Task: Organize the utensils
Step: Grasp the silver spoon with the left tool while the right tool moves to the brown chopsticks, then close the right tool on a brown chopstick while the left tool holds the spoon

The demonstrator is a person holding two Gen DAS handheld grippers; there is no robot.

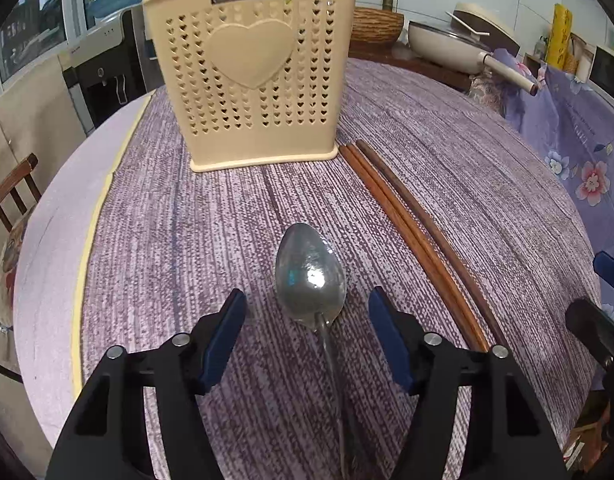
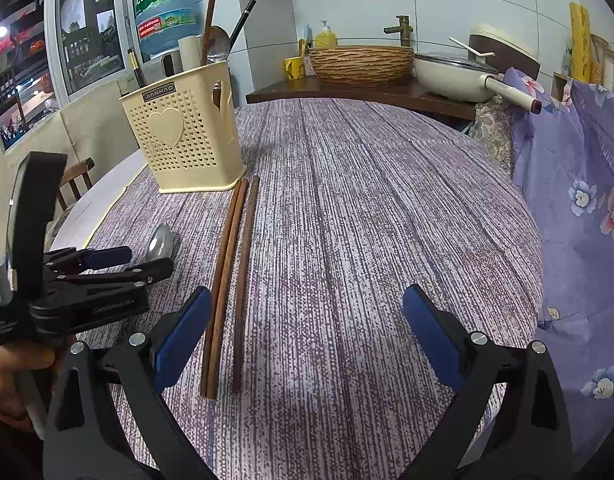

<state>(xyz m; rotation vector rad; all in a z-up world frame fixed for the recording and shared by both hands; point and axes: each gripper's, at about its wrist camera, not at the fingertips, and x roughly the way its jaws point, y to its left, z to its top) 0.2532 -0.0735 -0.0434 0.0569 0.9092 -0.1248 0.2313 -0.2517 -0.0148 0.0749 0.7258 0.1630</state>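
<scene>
— What's nearest the lens at the bottom of the left wrist view?

— The left gripper [image 1: 307, 300], released, its blue pads either side of the metal spoon [image 1: 310, 276] lying on the purple tablecloth [image 1: 187, 240], not touching it.

— And the right gripper [image 2: 307, 304]?

— Released too, nothing between its pads; the wooden chopsticks [image 2: 231, 272] lie just inside its left finger.

— The holder?

— The cream utensil holder [image 1: 251, 76] stands top centre, chopstick tips at its base.

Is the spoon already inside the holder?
No, the spoon lies on the tablecloth in front of the holder, between the left gripper's open jaws.
</scene>
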